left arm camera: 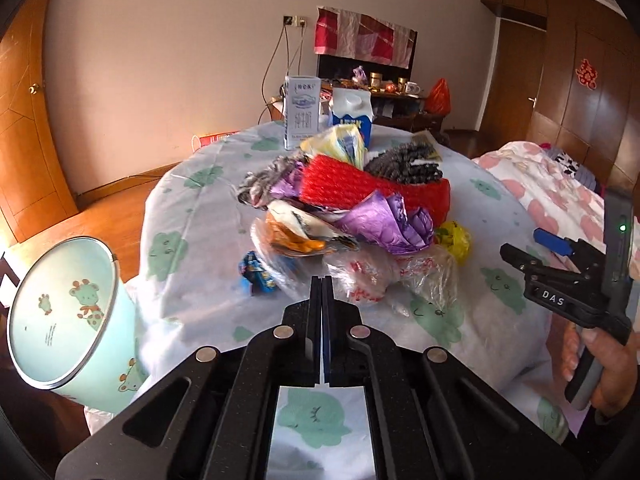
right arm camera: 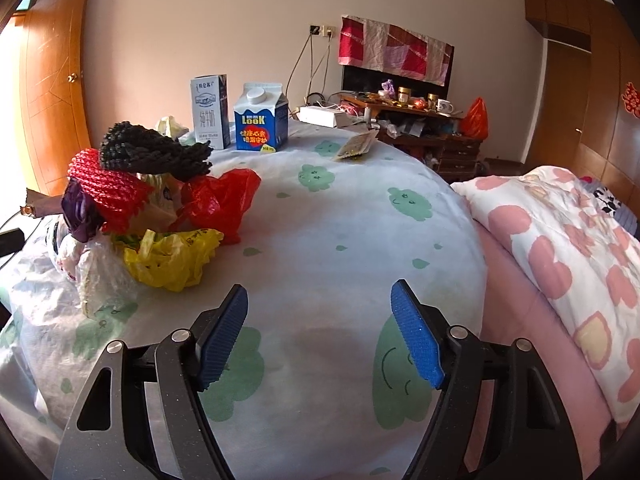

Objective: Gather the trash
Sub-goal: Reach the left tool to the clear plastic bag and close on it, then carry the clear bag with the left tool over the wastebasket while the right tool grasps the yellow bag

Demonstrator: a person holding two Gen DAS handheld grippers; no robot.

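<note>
Trash pile (left arm camera: 352, 216) beyond closed left claw (left arm camera: 322, 280)

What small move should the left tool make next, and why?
Probably reopen the left tool: its jaws are shut with nothing visibly between them, just short of the clear plastic bag at the pile's near edge, so a grasp needs open jaws.

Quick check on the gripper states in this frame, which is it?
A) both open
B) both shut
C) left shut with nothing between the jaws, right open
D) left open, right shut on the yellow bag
C. In the left wrist view the left gripper has its pads pressed together with nothing between them, short of the trash pile; in the right wrist view the right gripper stands wide apart over the bare tablecloth.
</note>
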